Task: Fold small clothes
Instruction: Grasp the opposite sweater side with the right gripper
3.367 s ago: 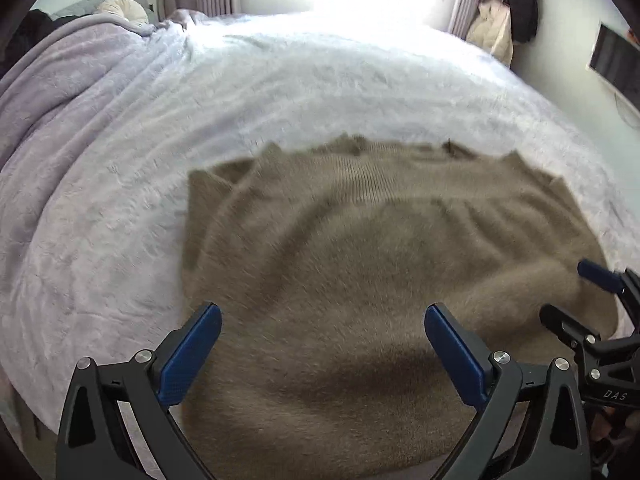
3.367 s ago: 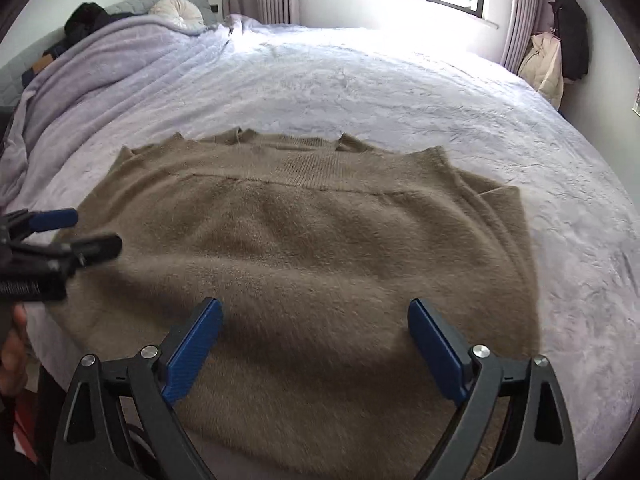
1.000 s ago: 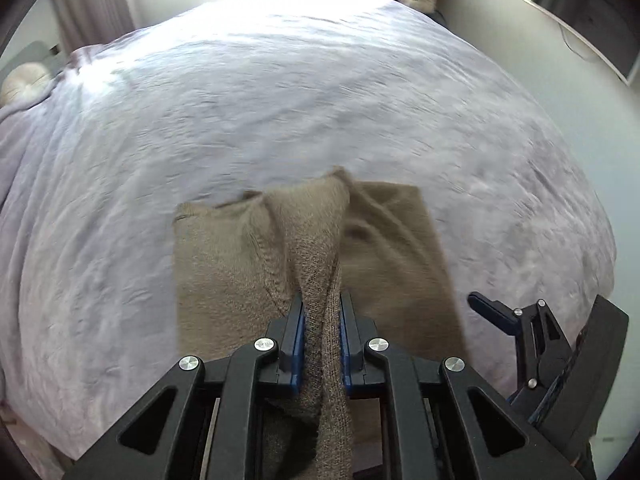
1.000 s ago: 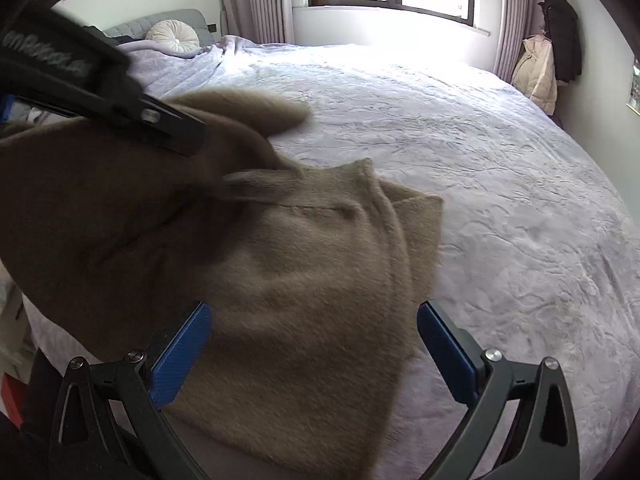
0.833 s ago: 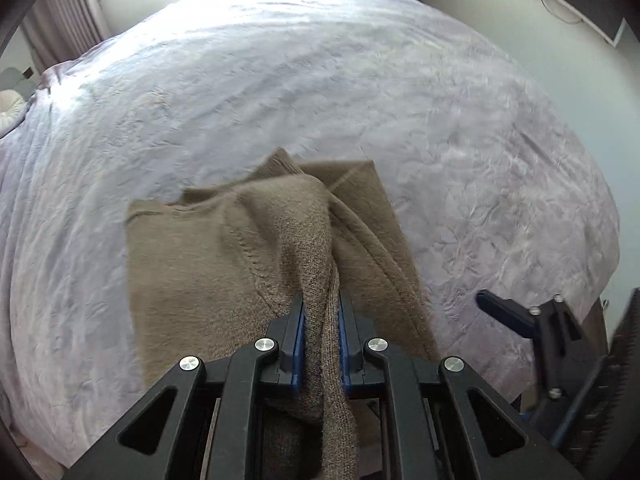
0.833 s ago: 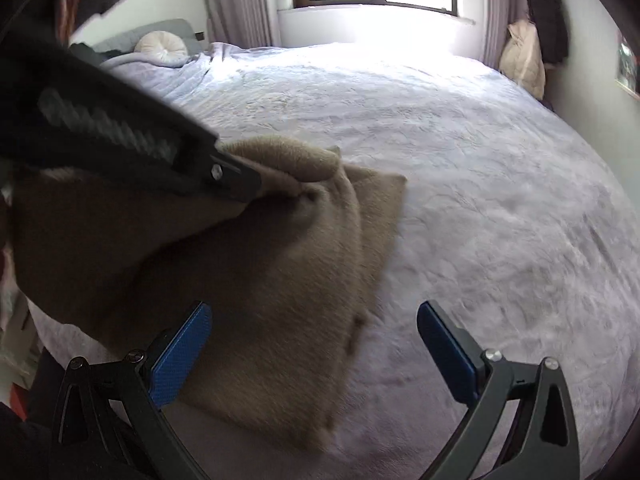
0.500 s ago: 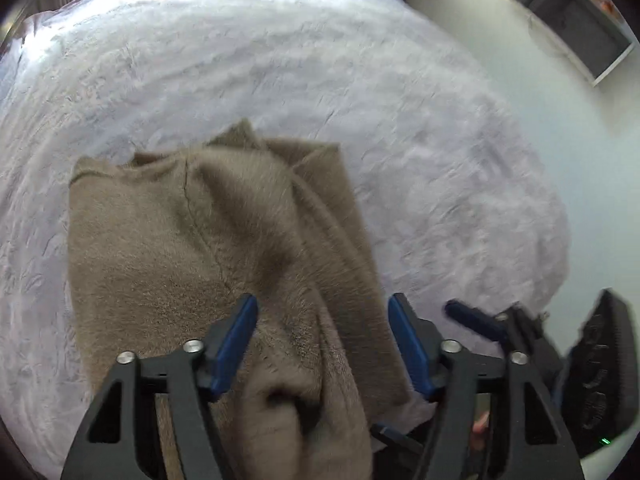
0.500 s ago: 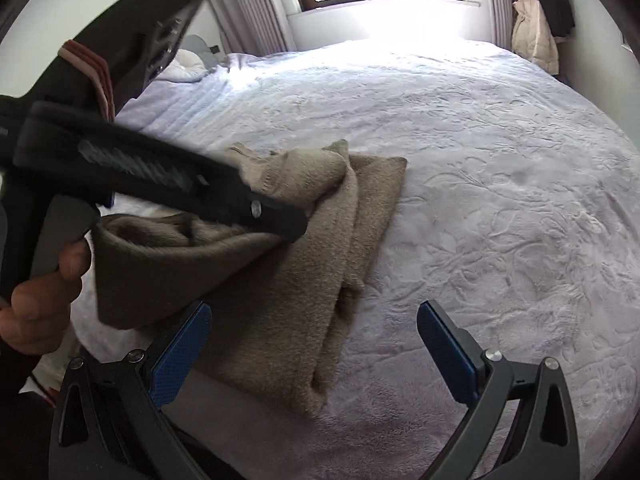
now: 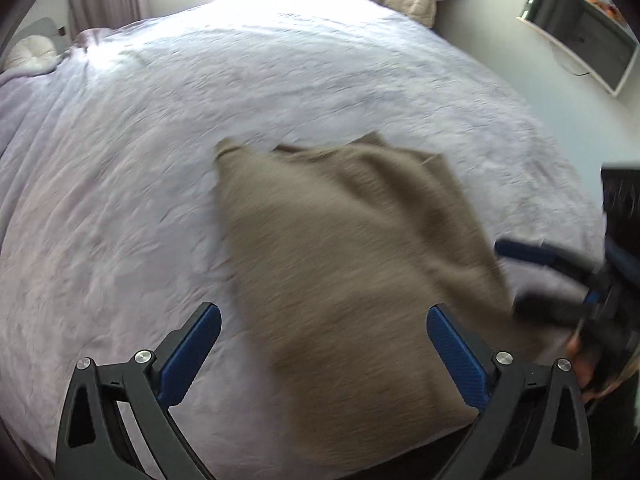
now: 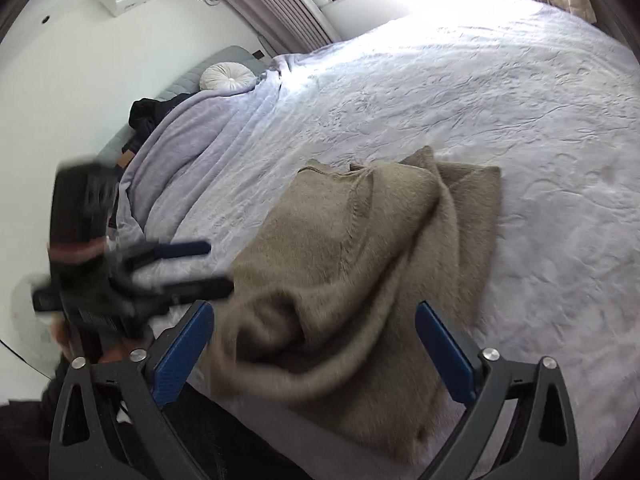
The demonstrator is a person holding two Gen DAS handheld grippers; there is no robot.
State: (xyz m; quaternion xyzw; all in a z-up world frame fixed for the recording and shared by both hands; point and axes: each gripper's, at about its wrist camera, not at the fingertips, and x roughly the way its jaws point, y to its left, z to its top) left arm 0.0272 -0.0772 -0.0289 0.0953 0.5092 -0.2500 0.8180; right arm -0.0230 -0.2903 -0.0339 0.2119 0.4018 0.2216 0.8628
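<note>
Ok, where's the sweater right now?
The sweater lies folded over on the bedspread near its front edge, ahead of both open grippers: right gripper, left gripper.

The sweater (image 10: 360,276) is laid on the bedspread (image 10: 500,92), near the bed's front edge. Behind the sweater and to its left, a heaped blanket (image 10: 188,148) is seen, with a round cushion (image 10: 227,77) placed behind that blanket. The left gripper (image 10: 192,268) is held just left of the sweater, and the right gripper (image 10: 316,346) is positioned over the sweater's near end.
</note>
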